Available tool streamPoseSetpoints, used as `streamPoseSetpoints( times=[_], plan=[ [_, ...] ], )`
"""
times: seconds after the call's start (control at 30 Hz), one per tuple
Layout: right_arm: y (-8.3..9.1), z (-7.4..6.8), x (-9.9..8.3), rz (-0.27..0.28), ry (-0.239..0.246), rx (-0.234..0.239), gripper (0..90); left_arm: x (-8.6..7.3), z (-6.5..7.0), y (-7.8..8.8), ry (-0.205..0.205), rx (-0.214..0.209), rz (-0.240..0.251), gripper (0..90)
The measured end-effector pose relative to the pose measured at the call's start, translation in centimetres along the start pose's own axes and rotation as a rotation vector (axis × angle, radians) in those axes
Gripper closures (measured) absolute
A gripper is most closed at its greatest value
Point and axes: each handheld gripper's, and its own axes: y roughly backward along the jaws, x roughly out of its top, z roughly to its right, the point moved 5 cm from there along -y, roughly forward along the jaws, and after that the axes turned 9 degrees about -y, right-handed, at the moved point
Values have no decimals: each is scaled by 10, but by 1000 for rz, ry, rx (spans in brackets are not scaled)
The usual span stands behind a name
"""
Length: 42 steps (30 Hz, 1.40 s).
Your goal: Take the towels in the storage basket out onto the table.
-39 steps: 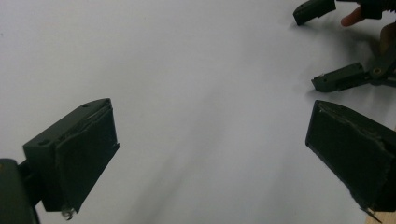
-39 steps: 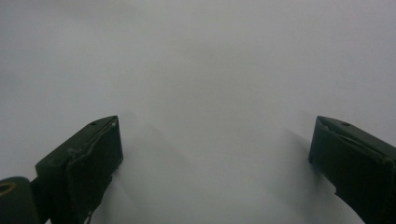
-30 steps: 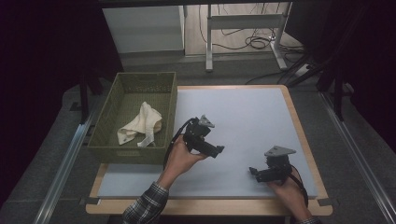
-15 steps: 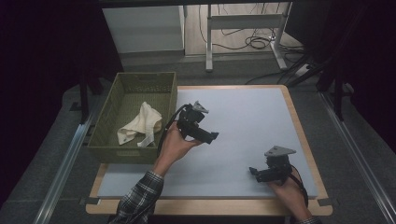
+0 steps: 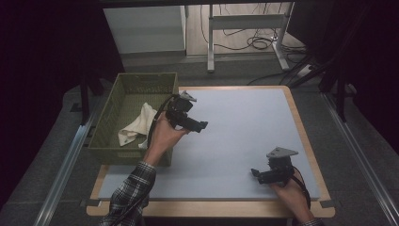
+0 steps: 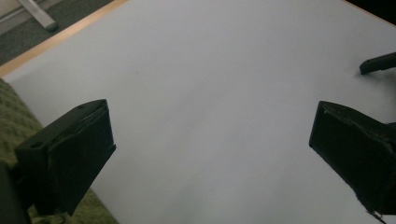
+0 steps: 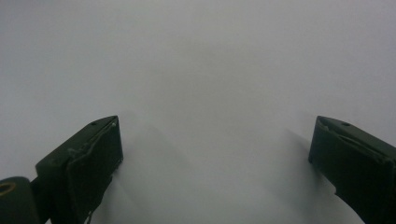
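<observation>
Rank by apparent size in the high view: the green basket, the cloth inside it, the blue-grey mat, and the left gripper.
1. blue-grey mat
2. green basket
3. cloth
4. left gripper: close to the cloth in apparent size, and held above the table, nearer the camera, so ranks three and four are uncertain.

black two-jaw left gripper (image 5: 203, 125) and right gripper (image 5: 254, 172), each topped by a grey three-cornered plate, black cable trailing; plaid flannel sleeve (image 5: 129, 195).
</observation>
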Motion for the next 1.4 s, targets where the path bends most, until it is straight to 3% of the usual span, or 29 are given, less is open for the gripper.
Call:
streamPoseSetpoints(
  times=[0.53,1.0,1.4],
  plan=[
    [0,0,0,-1,-1,0,28,-23,-55,21,47,116,-22,5],
    [0,0,0,-2,-3,1,28,-64,-112,31,158,221,-86,3],
    [0,0,0,-1,-3,3,28,-105,-142,10,248,203,-220,1]
  ],
)
